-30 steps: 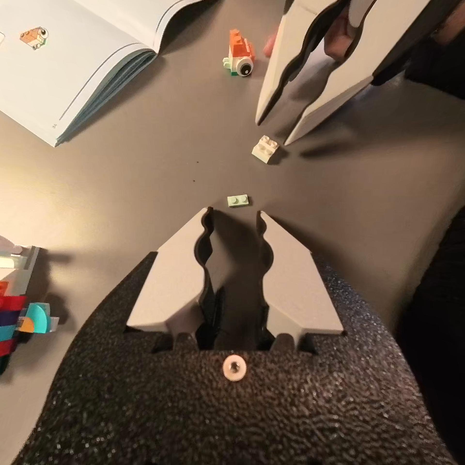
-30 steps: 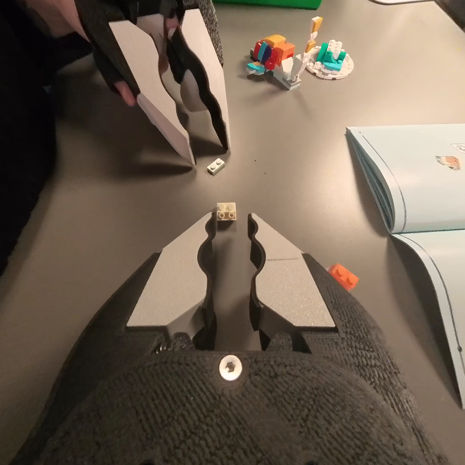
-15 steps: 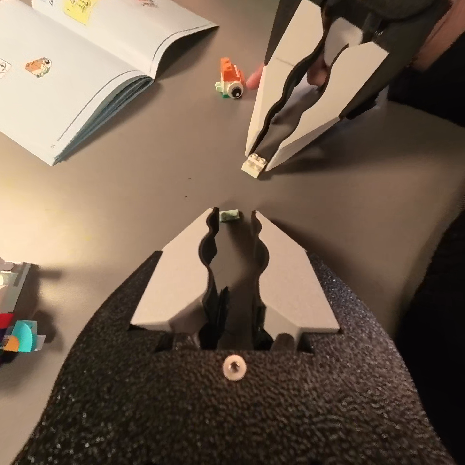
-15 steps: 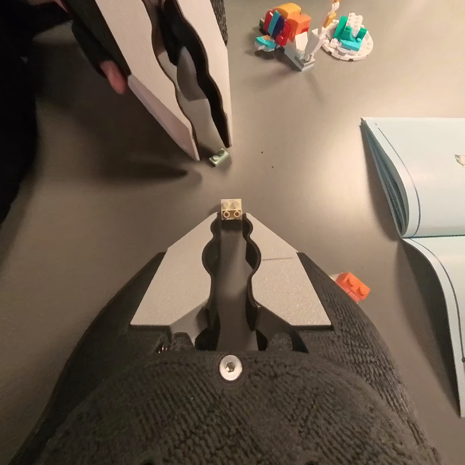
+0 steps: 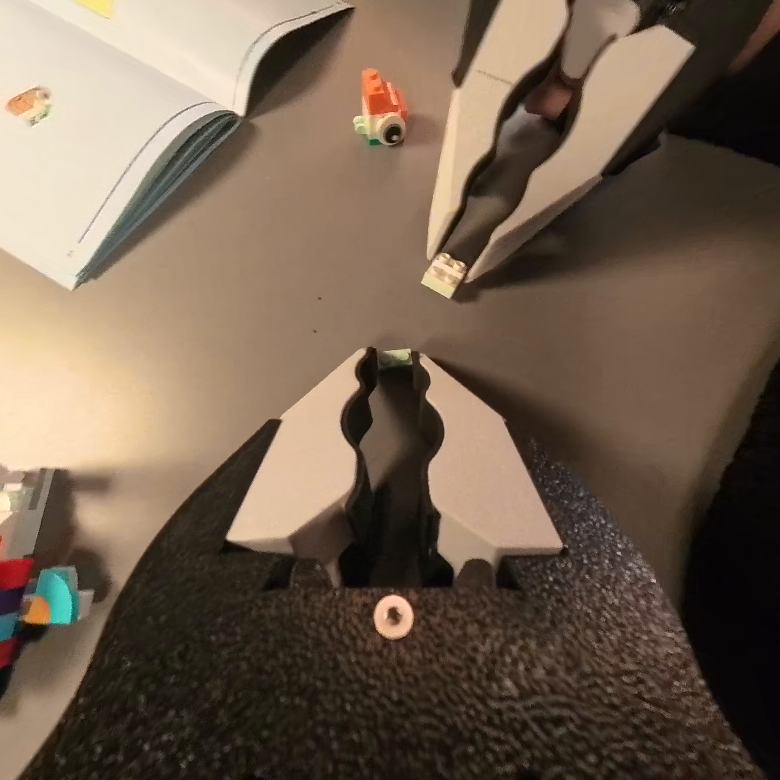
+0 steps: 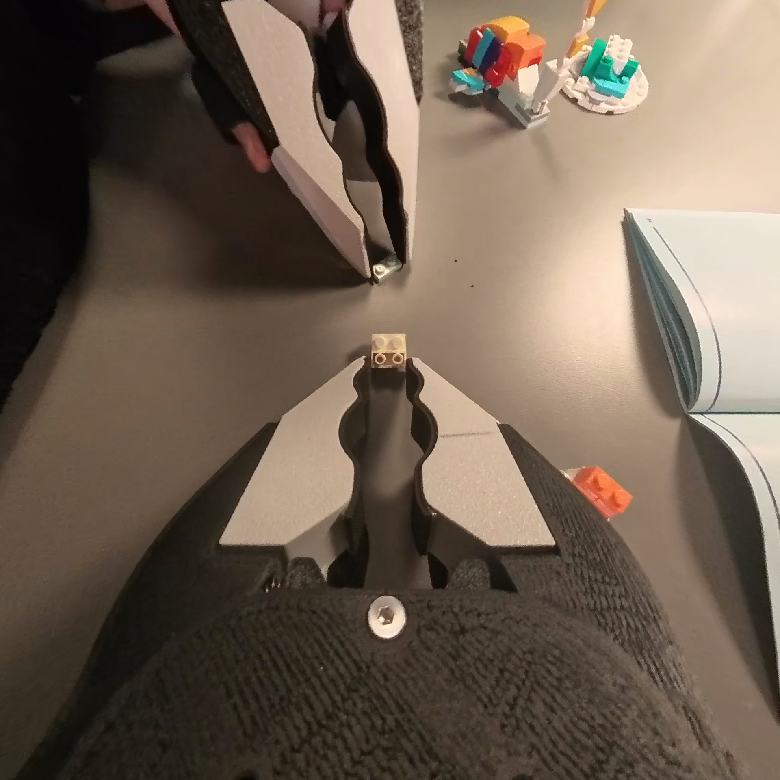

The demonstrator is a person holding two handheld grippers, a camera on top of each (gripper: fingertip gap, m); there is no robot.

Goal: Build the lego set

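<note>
Left claw (image 5: pixel 394 358): pinching a pale green flat plate (image 5: pixel 394 362) at its very tips, low over the grey table (image 5: pixel 211 358).
Right claw (image 6: pixel 389 363): pinching a cream sloped brick (image 6: pixel 388 354) between its tips; the brick's studs and underside tubes face the right wrist camera, and half of it sticks out past the tips.
Claws to each other: tips point toward one another, near but apart, with bare table between them; in the left wrist view the right claw (image 5: pixel 449 270) comes down from the far right.
Orange fish model (image 5: pixel 382 116): sits on the table with a large eye showing, between the open booklet and the right claw, just beside the claw's body.
Instruction booklet (image 5: pixel 105 105): lies open on the table, well apart from both held pieces.
Colourful built models (image 6: pixel 544 71): stand together on the table beyond the left claw (image 6: pixel 382 268), one on a white round base.
</note>
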